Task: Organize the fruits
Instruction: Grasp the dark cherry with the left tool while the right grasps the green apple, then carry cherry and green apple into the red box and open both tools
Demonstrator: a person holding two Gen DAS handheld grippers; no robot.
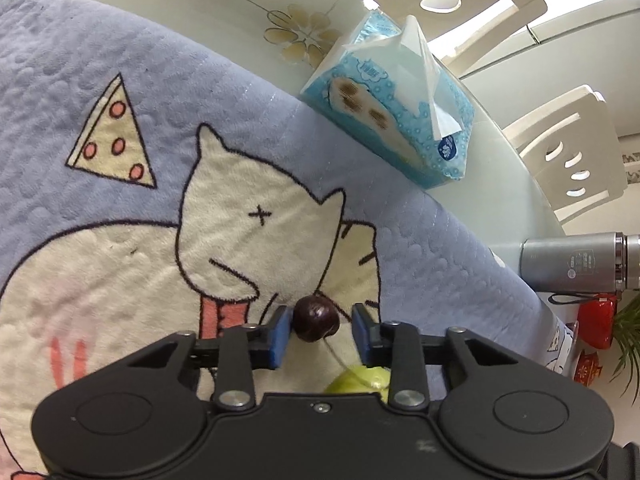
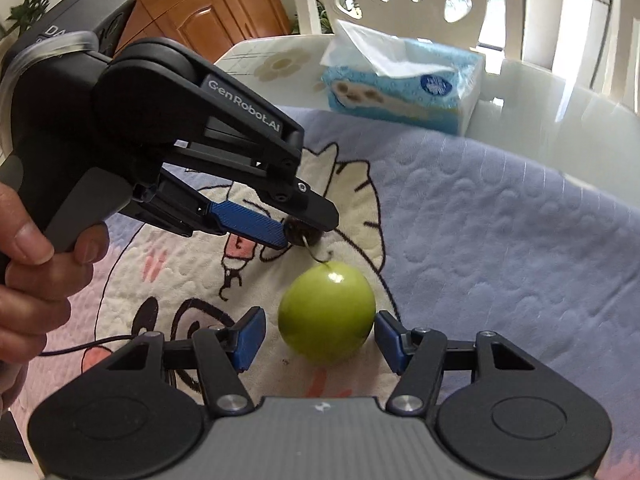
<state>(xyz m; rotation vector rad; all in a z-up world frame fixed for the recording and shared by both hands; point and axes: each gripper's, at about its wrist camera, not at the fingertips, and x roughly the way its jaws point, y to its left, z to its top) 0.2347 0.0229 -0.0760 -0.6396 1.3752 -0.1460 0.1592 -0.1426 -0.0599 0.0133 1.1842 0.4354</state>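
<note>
Between open left tool point(image 1: 318, 330) pads: cherry point(image 1: 316, 319).

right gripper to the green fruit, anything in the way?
Nothing visible. The green fruit sits on the blanket between the open fingers of the right gripper; the left gripper and cherry are beyond it.

home dining room — glass table point(image 1: 516, 200) | chairs point(image 1: 576, 152) | wooden cabinets point(image 2: 208, 12) | tissue box point(image 2: 404, 80)
</note>
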